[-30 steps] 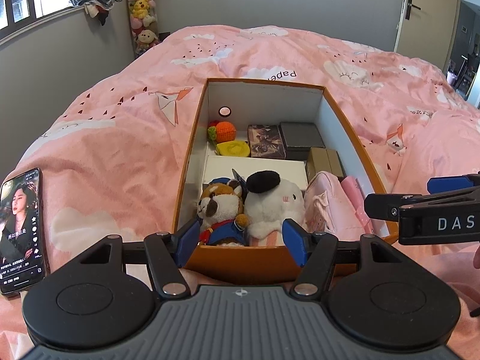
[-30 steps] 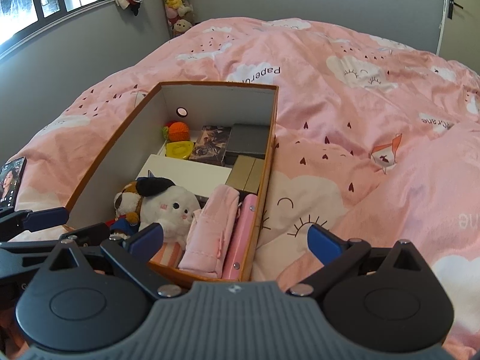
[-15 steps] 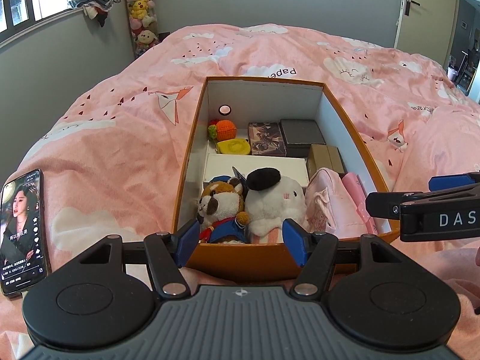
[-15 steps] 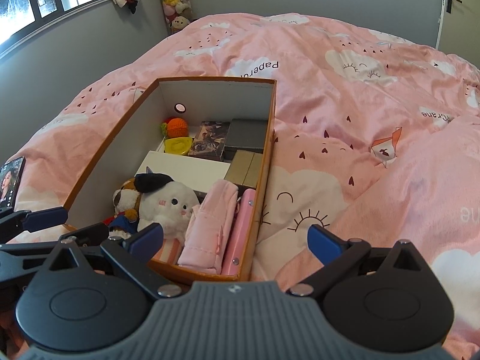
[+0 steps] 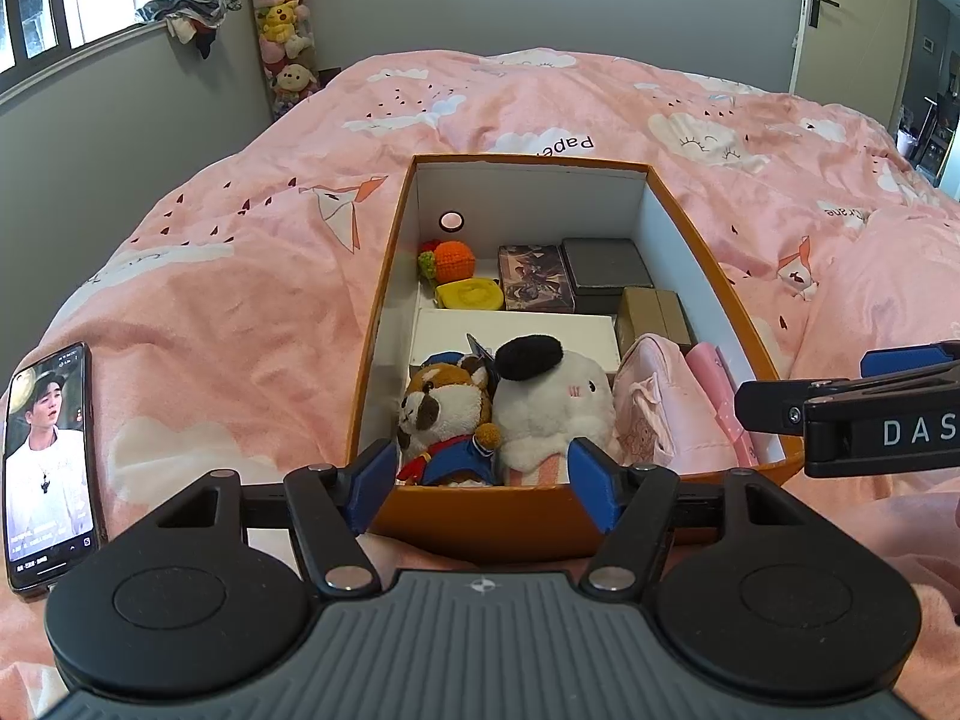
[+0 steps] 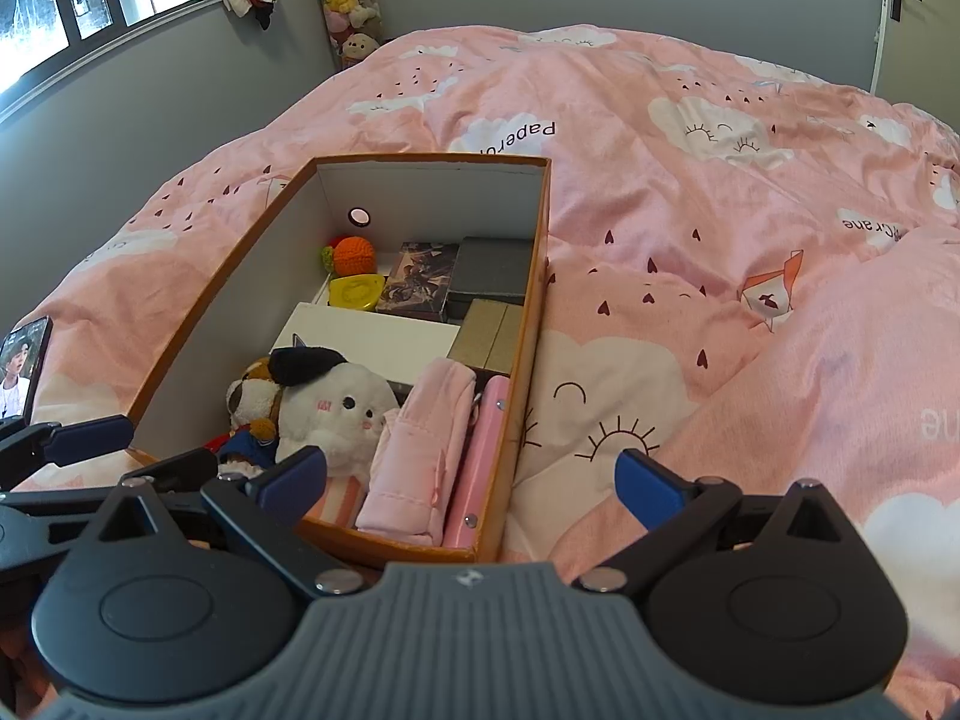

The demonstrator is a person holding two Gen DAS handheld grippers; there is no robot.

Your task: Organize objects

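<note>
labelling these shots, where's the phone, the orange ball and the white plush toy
phone [image 5: 48, 468]: left wrist view, middle of its lit screen
orange ball [image 6: 354, 255]: right wrist view, centre of the ball
white plush toy [image 5: 555, 405]: left wrist view, its white face

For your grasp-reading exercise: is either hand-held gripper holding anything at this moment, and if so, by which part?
Nothing is held. The left hand-held gripper and the right hand-held gripper are both open and empty, at the near end of the orange box.

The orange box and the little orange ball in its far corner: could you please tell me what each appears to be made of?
The orange box looks like stiff cardboard: matte orange outside, white inside, with thin straight walls and a raw edge along the rim. The orange ball appears to be crocheted yarn, judging by its looped, knobbly surface and green stitched leaves.
</note>
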